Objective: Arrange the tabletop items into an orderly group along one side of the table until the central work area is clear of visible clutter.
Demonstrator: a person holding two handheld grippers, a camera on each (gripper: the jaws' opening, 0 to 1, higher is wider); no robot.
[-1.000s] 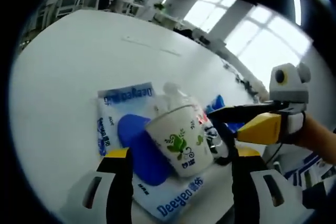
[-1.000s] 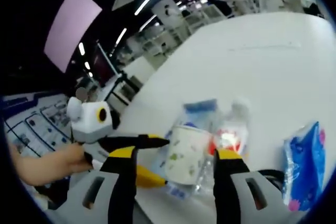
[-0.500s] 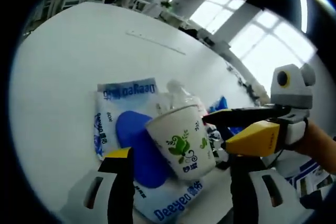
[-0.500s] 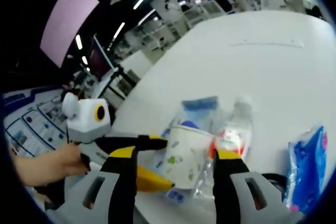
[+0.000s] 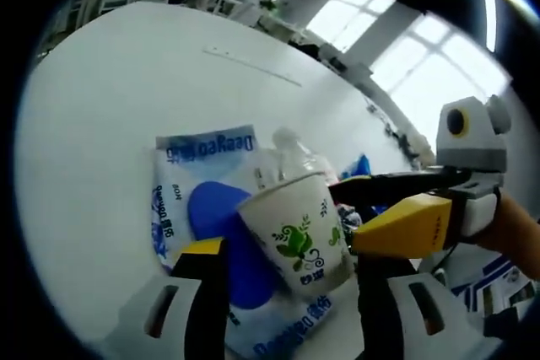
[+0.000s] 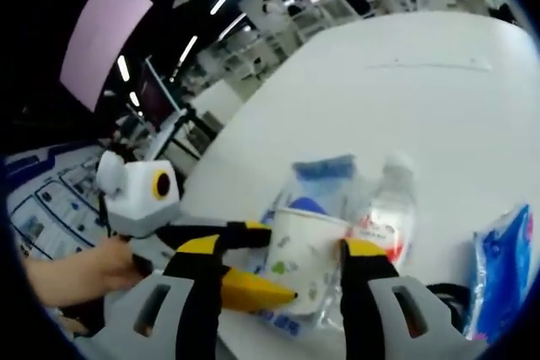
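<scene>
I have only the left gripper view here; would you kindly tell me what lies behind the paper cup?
Observer: A clear plastic bottle with some red on its label lies close behind the paper cup.
Operator: Thank you. Is there anything beyond the bottle?
Observer: Yes, a blue patterned packet lies on the white table, on the far side of the bottle from the cup and apart from it.

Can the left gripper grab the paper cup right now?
Probably yes. The paper cup sits right between the left gripper's open fingers, nothing blocking it. The right gripper reaches in beside the cup's rim and might crowd it.
</scene>
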